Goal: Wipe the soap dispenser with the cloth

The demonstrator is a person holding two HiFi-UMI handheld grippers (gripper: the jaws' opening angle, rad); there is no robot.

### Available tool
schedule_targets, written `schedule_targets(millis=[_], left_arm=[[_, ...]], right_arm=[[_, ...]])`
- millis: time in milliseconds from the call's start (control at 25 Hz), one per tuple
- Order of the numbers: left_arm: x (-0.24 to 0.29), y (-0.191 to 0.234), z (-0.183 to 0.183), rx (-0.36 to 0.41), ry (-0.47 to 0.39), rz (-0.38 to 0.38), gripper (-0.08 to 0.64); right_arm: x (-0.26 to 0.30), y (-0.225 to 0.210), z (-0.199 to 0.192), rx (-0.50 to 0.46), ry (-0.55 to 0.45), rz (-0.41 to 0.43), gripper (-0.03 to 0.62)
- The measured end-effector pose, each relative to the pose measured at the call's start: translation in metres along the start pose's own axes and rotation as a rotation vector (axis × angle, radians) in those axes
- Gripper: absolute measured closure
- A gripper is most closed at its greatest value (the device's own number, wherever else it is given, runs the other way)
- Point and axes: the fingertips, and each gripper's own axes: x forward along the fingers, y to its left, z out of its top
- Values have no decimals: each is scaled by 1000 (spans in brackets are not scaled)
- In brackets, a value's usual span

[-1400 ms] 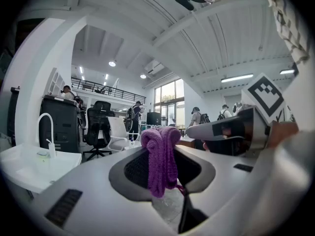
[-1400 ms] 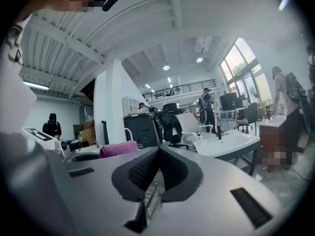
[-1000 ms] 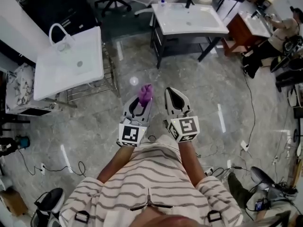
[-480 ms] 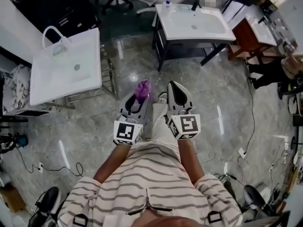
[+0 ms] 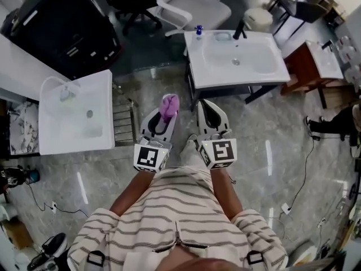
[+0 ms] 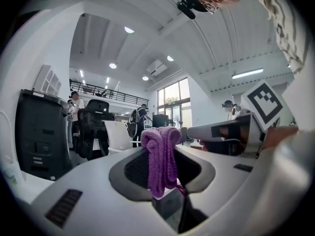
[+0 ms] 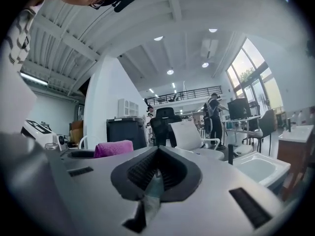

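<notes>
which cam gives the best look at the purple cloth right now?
Left gripper view: the cloth hangs folded dead centre, pinched in the left claw, knit texture visible. Head view shows it only as a small purple tuft at that claw's tip. Right gripper view catches just a pink strip of it at left.

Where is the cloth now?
Head view, centre-left: the cloth is pinched in the left gripper, over the floor, just short of the sink ahead.
</notes>
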Motion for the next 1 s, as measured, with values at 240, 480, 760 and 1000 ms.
schedule_targets(millis=[240,480,760,1000], left_arm=[[103,15,10,13,10,16,443],[165,38,-4,1,59,24,443],[226,84,-21,-10,77,-1,443],[268,130,-40,-14,104,-52,443]], right_arm=[[69,-71,9,22,30,50,583],[126,-117,-5,77,74,57,583],[192,-140,-29,88,107,39,583],[250,-156,-49,89,129,-11,583]])
